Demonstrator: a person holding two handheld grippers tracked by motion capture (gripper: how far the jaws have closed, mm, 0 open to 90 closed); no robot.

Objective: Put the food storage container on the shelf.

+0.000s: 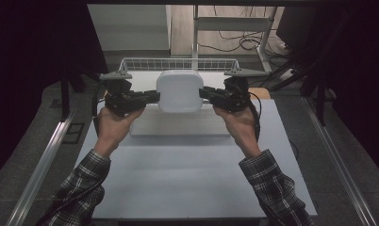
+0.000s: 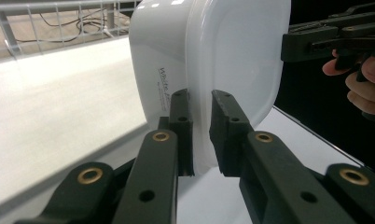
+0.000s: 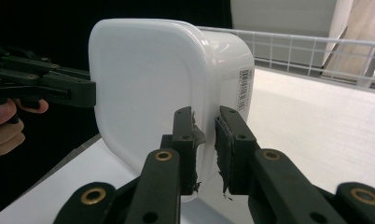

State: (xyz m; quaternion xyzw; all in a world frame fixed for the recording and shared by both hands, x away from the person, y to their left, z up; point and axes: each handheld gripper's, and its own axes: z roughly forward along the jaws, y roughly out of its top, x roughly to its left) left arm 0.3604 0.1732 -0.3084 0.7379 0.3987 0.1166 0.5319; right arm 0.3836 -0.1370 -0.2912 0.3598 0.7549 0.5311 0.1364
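Above a white table in a dim room, a white container is held in the air between two grippers. The left gripper clamps its left rim, the right gripper its right rim. A white wire basket stands behind; cables lie on the wooden floor beyond.

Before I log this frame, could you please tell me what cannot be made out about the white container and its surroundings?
- Inside of the white container: hidden in all views by its own walls and base.
- Handwriting on its side: left gripper view, too small and slanted to read.
- Barcode label: right gripper view, too small.
- Wire basket contents: high view, partly hidden behind the container.
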